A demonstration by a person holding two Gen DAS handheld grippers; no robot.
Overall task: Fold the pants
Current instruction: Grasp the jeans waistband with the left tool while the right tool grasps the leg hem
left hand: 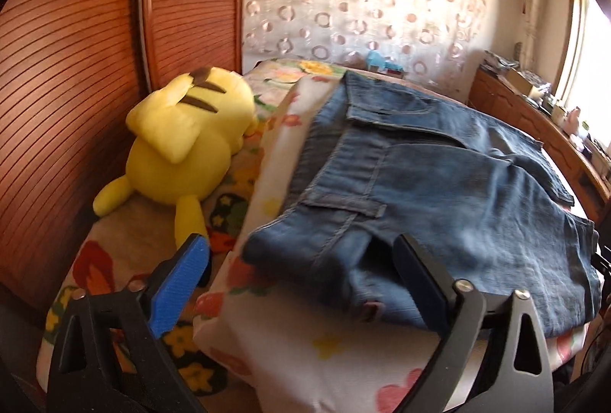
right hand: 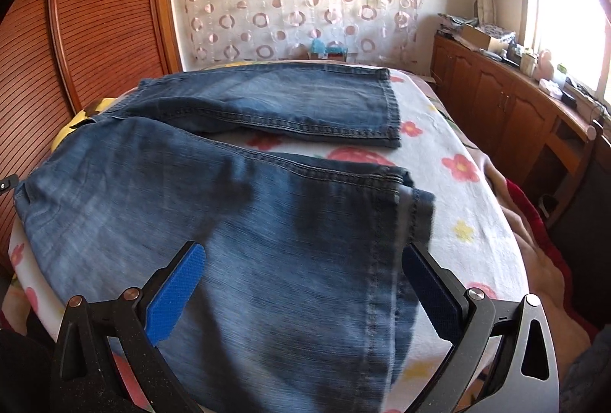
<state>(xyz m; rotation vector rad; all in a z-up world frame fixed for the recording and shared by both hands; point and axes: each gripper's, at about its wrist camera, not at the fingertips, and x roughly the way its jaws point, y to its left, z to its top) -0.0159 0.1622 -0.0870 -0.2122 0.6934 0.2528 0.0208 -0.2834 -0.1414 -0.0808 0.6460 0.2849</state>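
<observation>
Both pairs of jaws stand wide apart and grip nothing. On the left gripper (left hand: 301,252) the blue pads hang over the waist end of the jeans (left hand: 439,176), which lie flat on the flowered bedspread (left hand: 343,355). On the right gripper (right hand: 305,260) the jaws are spread above the near leg, close to its hem, and I cannot tell if the pads touch the cloth.

In the left wrist view the legs run away out of sight; in the right wrist view the waist is cut off at the left edge. The jeans' long axis goes across the bed, waist toward the wooden slatted doors (right hand: 95,31), hems toward the side with the low cabinets (right hand: 496,99). The two legs lie apart, the far one straight, the near one with its hem a little folded and blurred. A yellow plush toy (left hand: 183,141) lies beside the waist, near the doors. Small things on the cabinets are too small to make out.
</observation>
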